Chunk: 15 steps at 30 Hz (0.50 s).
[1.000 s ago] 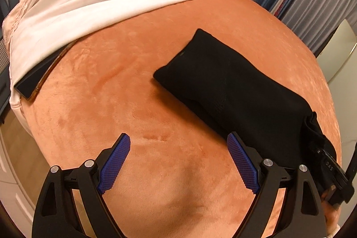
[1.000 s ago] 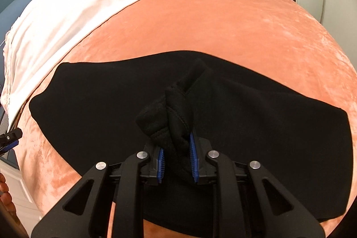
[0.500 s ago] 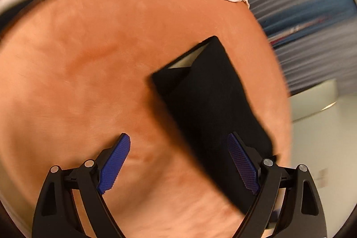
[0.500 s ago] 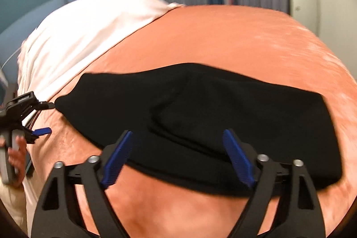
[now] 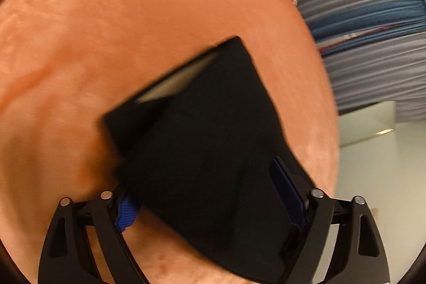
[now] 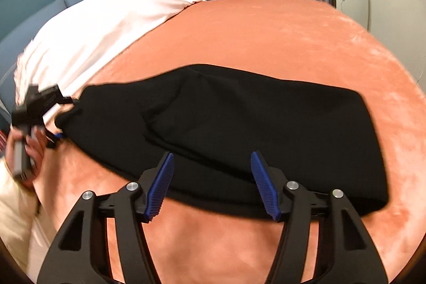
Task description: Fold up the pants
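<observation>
Black pants (image 6: pixel 239 135) lie folded into a long strip across the orange blanket (image 6: pixel 293 39). Left gripper (image 5: pixel 210 206) spread wide astride one end (contact hidden, blurred); right gripper (image 6: pixel 213 185) spread, empty, over the near edge. Risk: a one-layer grab would drag the fold apart

We look down close from the left gripper (image 5: pixel 210 206) and from the right gripper (image 6: pixel 213 184); both see the black pants (image 6: pixel 253 135) on the bed (image 6: pixel 266 28).
</observation>
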Motion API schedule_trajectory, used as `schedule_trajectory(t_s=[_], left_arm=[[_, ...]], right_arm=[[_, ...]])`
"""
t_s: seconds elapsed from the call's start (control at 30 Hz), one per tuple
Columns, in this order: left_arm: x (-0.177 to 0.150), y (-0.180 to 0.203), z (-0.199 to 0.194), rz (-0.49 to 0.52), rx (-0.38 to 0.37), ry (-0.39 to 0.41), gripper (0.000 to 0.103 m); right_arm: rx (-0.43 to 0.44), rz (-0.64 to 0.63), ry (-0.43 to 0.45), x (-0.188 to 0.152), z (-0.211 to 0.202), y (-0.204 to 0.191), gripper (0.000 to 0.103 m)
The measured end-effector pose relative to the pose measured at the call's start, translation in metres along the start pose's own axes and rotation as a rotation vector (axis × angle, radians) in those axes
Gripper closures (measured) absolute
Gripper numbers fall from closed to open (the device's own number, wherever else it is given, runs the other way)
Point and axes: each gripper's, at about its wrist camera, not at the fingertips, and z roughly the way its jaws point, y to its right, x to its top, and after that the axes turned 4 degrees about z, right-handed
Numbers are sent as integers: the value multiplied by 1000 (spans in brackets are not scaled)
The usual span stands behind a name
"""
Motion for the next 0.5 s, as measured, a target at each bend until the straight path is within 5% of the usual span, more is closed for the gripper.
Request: schedule_trajectory(t_s=[0.07,0.13,0.17,0.2,0.37,0.5], left_arm=[[1,-18,4,-95,-123,-19,47],[1,-43,10,-220,-279,-37,82],[-2,-60,18,-326,-390,-63,82],[-5,-68,22,-370,-419,-71,82],[-6,-33,7,-155,-250,7,83],[-8,1,-11,-49,-201,78,85]], right_arm=[[24,19,-5,-3,5,-3,42],[9,-5,-13,-7,7,-6,42],[-8,-22,-23,-10,9,-7,42],[-12,-22,-33,-10,10,-6,42],[14,-19,-54,15,28,-20,41],[20,-2,-34,26,31,-30,37]])
